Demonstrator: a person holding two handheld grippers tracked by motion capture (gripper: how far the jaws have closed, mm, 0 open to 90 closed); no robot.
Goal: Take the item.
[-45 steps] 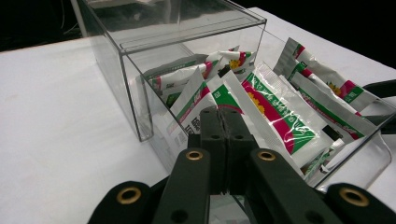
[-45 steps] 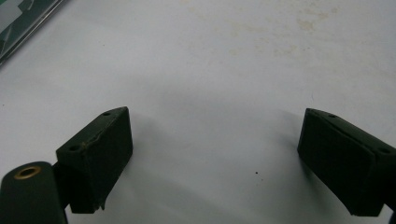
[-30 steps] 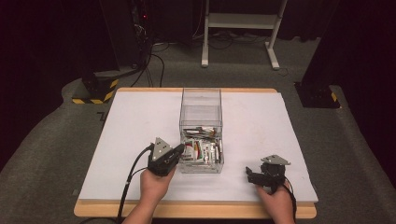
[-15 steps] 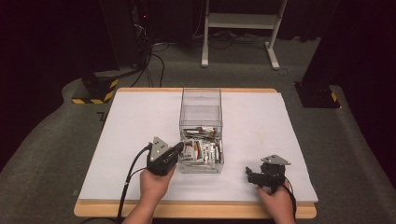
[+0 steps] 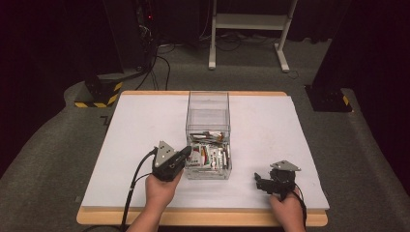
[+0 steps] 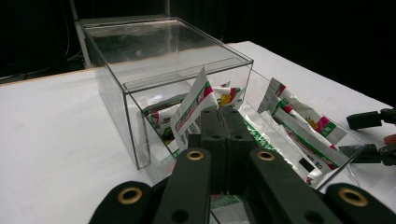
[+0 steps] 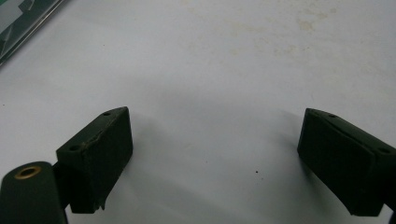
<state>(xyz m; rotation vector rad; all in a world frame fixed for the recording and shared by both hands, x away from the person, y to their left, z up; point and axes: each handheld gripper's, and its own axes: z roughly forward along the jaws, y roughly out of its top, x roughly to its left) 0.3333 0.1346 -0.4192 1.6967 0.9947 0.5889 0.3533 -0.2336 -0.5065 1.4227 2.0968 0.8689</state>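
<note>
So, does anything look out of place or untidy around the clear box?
Nothing is spilled. The sachets lie in a loose, tilted heap inside the clear box, none on the white table. One sachet stands up at the left gripper; whether the shut fingers pinch it is unclear.

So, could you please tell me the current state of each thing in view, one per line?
Left gripper: shut, at the drawer's near end, nothing visibly held.
Right gripper: open, empty, over the bare white table.
Clear box: upright, drawer pulled out.
Drawer: open, holding sachets.
Sachets: piled loosely, some leaning upright.
</note>
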